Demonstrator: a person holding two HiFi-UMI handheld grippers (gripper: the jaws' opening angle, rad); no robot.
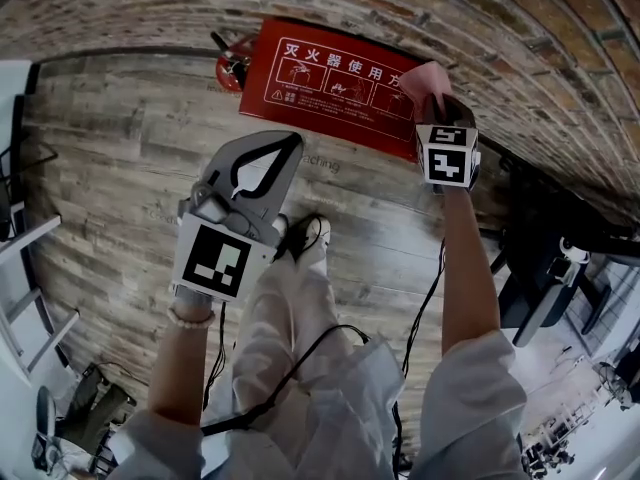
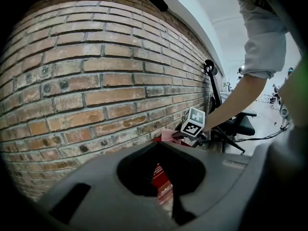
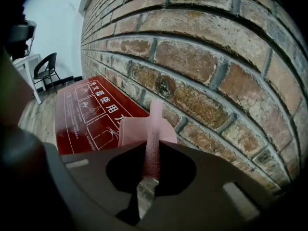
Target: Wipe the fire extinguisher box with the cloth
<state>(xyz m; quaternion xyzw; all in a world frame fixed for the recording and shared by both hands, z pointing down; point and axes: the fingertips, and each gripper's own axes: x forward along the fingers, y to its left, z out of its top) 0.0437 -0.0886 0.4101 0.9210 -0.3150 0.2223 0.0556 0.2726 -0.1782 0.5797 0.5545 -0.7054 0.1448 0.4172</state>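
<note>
The red fire extinguisher box (image 1: 330, 83) with white printed instructions stands on the wood floor against the brick wall. Its lid (image 3: 84, 112) fills the left of the right gripper view. My right gripper (image 1: 432, 98) is shut on a pink cloth (image 1: 425, 76) at the box's right end. In the right gripper view the cloth (image 3: 149, 126) sticks up, folded, from the shut jaws (image 3: 154, 146) close to the bricks. My left gripper (image 1: 292, 140) hangs shut and empty above the floor in front of the box. Part of the box (image 2: 161, 177) shows through the left gripper's jaw opening.
A red extinguisher (image 1: 232, 65) lies left of the box. The brick wall (image 1: 480, 28) runs behind. A black office chair (image 1: 545, 268) stands at the right, a white rack (image 1: 25, 268) at the left. The person's legs and cables (image 1: 300, 348) are below. Another chair (image 3: 47, 67) stands farther off.
</note>
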